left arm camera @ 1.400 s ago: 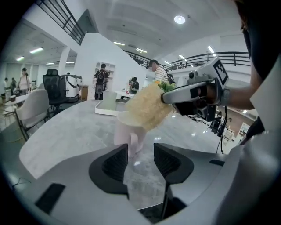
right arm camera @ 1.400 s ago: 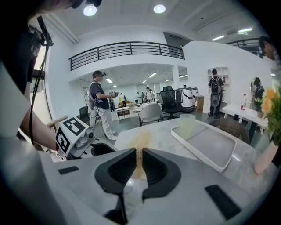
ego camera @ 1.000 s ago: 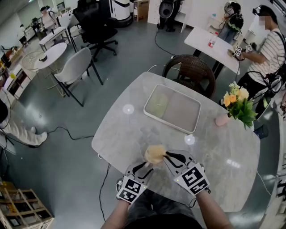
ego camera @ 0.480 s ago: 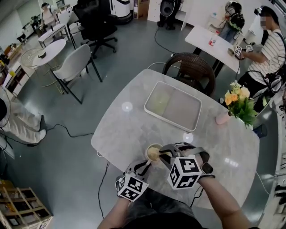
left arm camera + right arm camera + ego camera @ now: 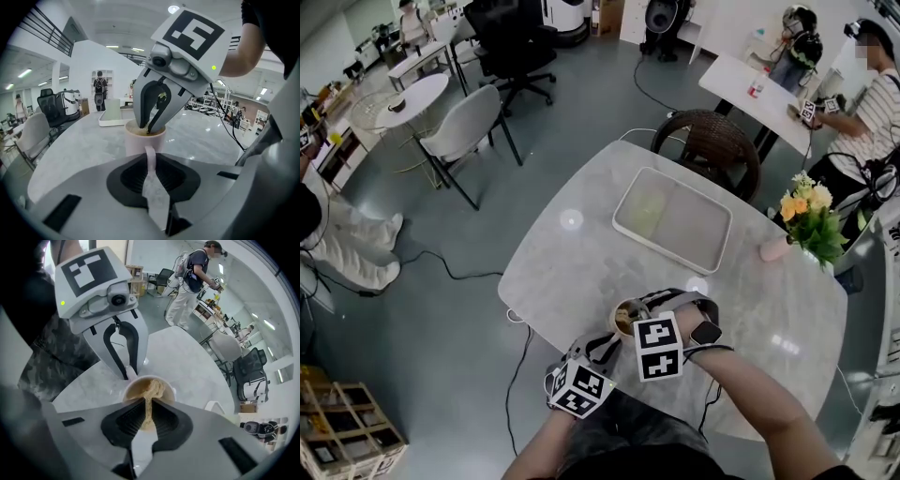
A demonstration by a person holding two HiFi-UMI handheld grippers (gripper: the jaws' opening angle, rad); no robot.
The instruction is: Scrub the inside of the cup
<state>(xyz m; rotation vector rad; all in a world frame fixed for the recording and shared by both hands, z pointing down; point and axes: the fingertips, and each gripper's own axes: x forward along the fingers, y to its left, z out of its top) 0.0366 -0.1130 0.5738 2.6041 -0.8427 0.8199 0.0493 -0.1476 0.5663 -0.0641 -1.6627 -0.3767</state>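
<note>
The left hand-held gripper [image 5: 151, 161] pinches the cup [image 5: 136, 140] by its handle; the right hand-held gripper [image 5: 147, 404] clenches a sponge [image 5: 153, 389] inside. Hard scrubbing could twist the cup loose.

Your cup [image 5: 144, 140] is pale pink outside and brown inside. The sponge [image 5: 151, 392] is tan. Your left gripper [image 5: 151, 161] and right gripper [image 5: 147, 409] are light grey with black-and-white square markers. The table [image 5: 572, 267] is white marble with grey veins, the tray [image 5: 698, 232] white, the flowers [image 5: 811, 208] yellow and orange over green leaves.
</note>
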